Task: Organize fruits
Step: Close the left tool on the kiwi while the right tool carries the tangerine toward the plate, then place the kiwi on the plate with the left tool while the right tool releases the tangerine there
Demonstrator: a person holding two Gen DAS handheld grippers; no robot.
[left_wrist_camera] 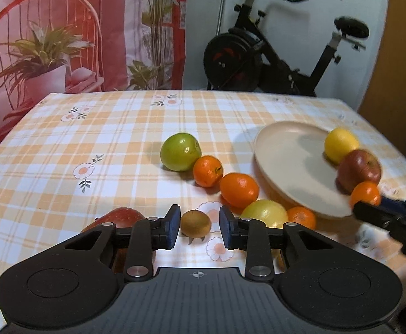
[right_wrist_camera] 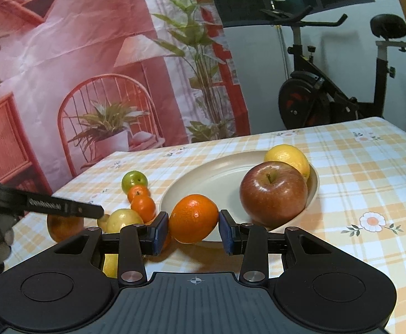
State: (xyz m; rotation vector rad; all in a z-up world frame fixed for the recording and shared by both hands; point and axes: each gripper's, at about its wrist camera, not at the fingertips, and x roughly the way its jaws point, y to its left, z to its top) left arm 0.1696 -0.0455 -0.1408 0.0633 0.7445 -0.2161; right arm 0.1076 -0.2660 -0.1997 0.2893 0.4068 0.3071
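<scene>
- I am holding a mandarin [right_wrist_camera: 194, 218] in my right tool [right_wrist_camera: 194, 232], blue pads pressing on both flanks at its widest girth. It is hanging just in front of the near rim of the cream plate [right_wrist_camera: 203, 179], not yet over it.
- Handling, as I judge it: light, firm under a loose waxy peel, round enough to roll. A grip across the equator is seating best; squeezing hard is risking a bruise or split skin.
- Already sitting on the plate: a red apple [right_wrist_camera: 274, 192] and a lemon [right_wrist_camera: 286, 158] behind it, touching. The apple looks heaviest and hard; the open space is on the plate's left half.
- My left tool [left_wrist_camera: 200, 226] is pointing down at a small brownish-green fruit [left_wrist_camera: 195, 223] lying on the table [left_wrist_camera: 91, 139]. In the left wrist view a gap is showing on each side of it, so nothing is gripped, though the jaws are standing narrow.
- That fruit looks small, light and possibly soft; taking it across the middle seems right.
- Waiting nearby in a curved row: a green apple [left_wrist_camera: 180, 156], two more mandarins [left_wrist_camera: 208, 171], a yellow-green fruit [left_wrist_camera: 265, 213].
- Another red apple [left_wrist_camera: 119, 217] is lying just left of the left tool.
</scene>
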